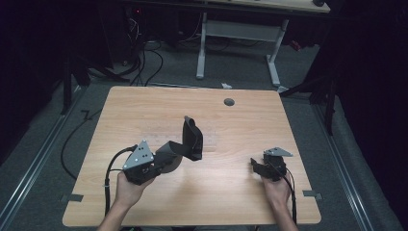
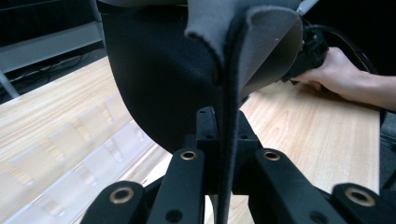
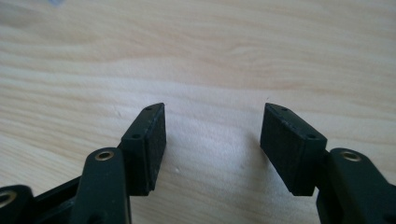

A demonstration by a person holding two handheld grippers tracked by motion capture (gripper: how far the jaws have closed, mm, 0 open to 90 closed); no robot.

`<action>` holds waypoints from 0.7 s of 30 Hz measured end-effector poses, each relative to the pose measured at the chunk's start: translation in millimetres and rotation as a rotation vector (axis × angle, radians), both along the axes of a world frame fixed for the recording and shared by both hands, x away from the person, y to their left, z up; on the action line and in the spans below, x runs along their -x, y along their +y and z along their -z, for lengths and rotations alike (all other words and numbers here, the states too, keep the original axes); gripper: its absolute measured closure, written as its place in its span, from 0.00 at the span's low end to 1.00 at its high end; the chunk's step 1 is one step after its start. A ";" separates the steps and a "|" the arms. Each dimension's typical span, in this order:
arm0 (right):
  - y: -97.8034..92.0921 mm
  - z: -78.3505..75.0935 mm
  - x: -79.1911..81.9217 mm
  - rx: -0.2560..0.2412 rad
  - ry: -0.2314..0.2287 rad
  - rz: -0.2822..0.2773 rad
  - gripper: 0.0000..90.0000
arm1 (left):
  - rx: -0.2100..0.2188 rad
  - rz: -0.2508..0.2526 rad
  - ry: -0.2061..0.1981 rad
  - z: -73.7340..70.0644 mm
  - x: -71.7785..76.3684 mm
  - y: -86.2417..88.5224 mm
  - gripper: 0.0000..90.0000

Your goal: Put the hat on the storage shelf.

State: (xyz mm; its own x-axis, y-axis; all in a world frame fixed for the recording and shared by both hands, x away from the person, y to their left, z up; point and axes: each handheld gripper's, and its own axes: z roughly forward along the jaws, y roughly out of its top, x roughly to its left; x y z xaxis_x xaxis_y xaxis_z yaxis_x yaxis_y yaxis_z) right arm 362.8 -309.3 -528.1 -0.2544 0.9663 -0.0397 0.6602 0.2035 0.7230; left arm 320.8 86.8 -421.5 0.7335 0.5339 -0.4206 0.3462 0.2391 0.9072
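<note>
A dark grey, soft, felt-like sheet (image 1: 190, 139) curls up above the middle of the table. My left gripper (image 1: 160, 162) is shut on its lower edge. In the left gripper view the thin grey edge (image 2: 224, 140) runs straight down between the closed jaws of the left gripper (image 2: 223, 128), and the sheet folds over into a loop above. My right gripper (image 1: 257, 167) rests low over the right side of the table. In the right gripper view the right gripper (image 3: 212, 135) stands open over bare wood, with nothing between its pads.
A clear plastic ridged tray (image 2: 70, 154) lies on the wooden table (image 1: 231, 202) under the sheet, faint in the high view. A round grey grommet (image 1: 229, 102) sits near the far edge. The other hand with its gripper (image 2: 310, 49) appears beyond the sheet.
</note>
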 end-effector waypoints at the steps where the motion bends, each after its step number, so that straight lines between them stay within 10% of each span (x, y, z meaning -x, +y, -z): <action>1: -1.1 1.7 0.2 -0.004 -0.005 -0.002 0.44 | 0.007 -0.005 0.001 -0.4 -0.6 1.3 0.96; 21: -6.4 2.5 -3.8 -0.019 -0.003 0.003 0.43 | 0.081 -0.091 0.012 -4.2 -27.2 16.5 0.96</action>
